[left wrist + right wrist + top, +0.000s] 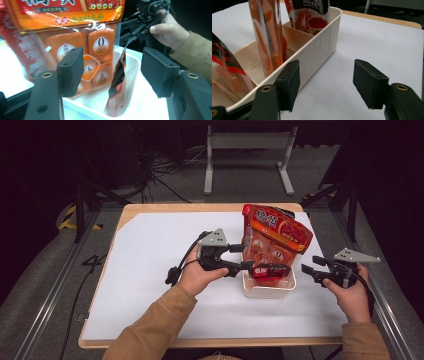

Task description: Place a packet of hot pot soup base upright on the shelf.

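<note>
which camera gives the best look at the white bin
The high view: the white bin shows whole, with snack packs standing in it. The left gripper view shows its near corner; the right gripper view shows one ribbed side.

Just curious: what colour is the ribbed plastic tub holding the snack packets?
Creamy white ribbed plastic tub, clearest in the right gripper view.

Small red snack packet (270, 270) upright in white bin (267, 292), near end, beside large orange bag (272, 237)
</note>
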`<state>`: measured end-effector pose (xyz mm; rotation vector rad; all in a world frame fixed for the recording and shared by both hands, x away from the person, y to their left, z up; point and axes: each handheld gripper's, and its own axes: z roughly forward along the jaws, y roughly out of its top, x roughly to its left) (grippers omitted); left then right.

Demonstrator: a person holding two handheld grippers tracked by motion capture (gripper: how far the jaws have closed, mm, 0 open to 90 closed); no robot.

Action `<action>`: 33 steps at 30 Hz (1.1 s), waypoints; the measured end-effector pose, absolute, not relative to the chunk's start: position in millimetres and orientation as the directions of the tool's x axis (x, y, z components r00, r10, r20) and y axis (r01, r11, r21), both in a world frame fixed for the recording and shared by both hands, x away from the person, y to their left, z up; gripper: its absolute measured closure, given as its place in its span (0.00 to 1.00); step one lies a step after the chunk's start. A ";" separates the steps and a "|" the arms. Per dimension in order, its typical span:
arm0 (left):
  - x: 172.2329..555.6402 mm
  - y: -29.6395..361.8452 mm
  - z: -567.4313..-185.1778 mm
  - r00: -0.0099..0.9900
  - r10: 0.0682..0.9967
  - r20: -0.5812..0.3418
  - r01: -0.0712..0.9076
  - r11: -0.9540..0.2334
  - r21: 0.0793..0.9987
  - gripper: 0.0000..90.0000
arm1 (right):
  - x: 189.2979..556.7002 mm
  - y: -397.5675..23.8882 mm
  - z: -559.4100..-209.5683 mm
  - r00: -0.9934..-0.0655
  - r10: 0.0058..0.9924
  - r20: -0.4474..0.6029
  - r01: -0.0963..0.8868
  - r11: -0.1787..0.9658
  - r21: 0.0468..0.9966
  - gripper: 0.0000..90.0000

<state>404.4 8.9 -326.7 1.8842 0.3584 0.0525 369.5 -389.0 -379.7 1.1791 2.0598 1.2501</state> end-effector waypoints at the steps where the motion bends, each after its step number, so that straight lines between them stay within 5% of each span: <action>1: 403.2 12.2 -325.5 0.951 0.277 -0.137 0.220 -0.293 0.930 0.39 | 369.7 -388.7 -379.7 -0.531 0.846 0.047 0.433 0.223 0.874 0.43; 33: 384.5 145.5 -335.1 0.854 0.510 -0.102 0.290 -0.306 0.907 0.26 | 367.2 -384.9 -378.1 -0.562 0.826 0.051 0.399 0.217 0.891 0.39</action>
